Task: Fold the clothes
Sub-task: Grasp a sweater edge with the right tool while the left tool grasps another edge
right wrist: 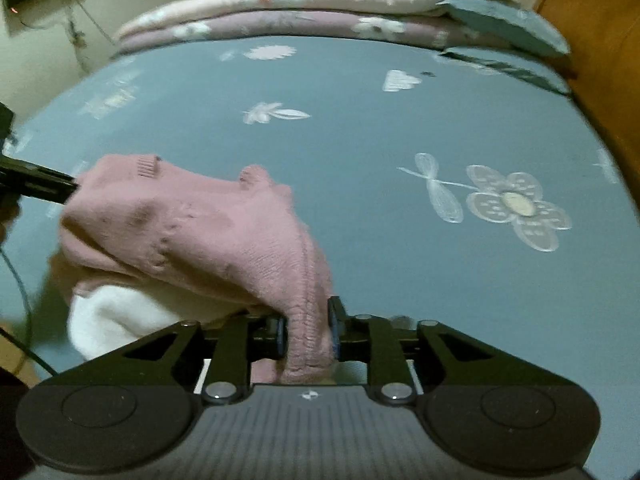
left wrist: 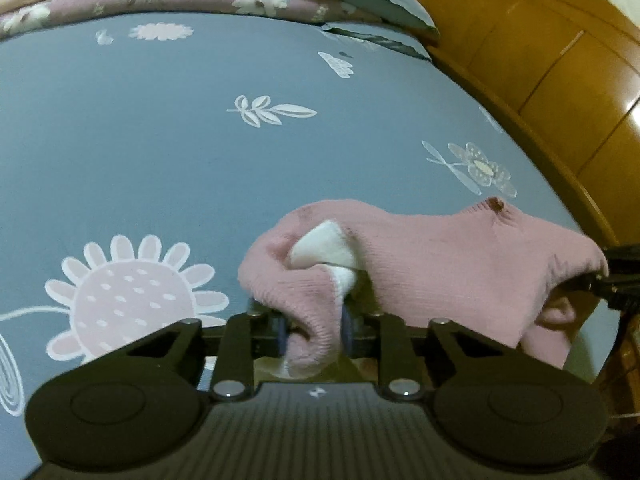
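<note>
Left gripper: nearest item in the left wrist view; jaws clenched on a bunched pink edge of the garment, blue pads pressed against the knit on both sides.

Right gripper: nearest item in the right wrist view; jaws clenched on a ribbed pink edge of the same garment. In the left wrist view its black tip enters at the right border, at the garment's far end.

Garment: pink knit with a white lining showing at the opening. Held between the two grippers, stretched across just above the bed sheet; whether its underside touches the sheet cannot be told. Right wrist view shows the pink body with the white part hanging below at left.

Sheet: blue-grey, printed with white and pink flowers and leaves; covers the bed beneath and beyond the garment.

Pillows: blue-grey, at the far right corner of the bed.

Quilts: two folded layers, mauve floral below, cream floral above, along the far edge.

Headboard: orange-brown wood, right side.
</note>
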A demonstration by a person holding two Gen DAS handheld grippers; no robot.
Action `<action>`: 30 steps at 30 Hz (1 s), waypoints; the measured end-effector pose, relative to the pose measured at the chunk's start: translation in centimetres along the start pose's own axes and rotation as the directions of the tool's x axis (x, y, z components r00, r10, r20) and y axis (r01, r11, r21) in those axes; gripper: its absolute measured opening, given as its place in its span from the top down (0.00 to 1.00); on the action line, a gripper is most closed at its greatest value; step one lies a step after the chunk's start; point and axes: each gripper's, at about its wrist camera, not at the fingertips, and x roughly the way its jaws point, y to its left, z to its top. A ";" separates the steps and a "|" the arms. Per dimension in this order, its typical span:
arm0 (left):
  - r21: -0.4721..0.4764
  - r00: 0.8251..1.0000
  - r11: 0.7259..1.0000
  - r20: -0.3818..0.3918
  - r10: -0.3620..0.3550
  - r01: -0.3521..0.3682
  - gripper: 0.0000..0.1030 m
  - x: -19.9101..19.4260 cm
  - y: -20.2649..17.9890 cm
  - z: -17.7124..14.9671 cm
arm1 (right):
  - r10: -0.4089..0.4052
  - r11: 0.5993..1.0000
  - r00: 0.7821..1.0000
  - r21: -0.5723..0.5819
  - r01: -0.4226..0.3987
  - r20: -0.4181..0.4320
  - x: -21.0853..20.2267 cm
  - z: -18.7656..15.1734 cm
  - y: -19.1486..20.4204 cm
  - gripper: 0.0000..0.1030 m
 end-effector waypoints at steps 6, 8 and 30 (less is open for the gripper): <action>0.021 0.998 0.998 0.003 0.062 -0.062 0.84 -0.9 -1.1 0.4 | 0.109 0.994 0.993 0.002 -0.109 0.040 2.0 0.9 -1.2 0.66; 0.026 0.996 0.996 0.008 0.088 -0.088 0.84 -1.4 -1.5 0.5 | 0.158 0.987 0.986 -0.019 -0.157 0.054 1.8 1.1 -1.4 0.67; 0.237 0.948 0.921 0.153 0.279 -0.310 0.94 -0.7 -1.5 10.8 | -0.164 0.956 0.971 -0.214 0.200 0.177 3.5 11.6 -5.9 0.87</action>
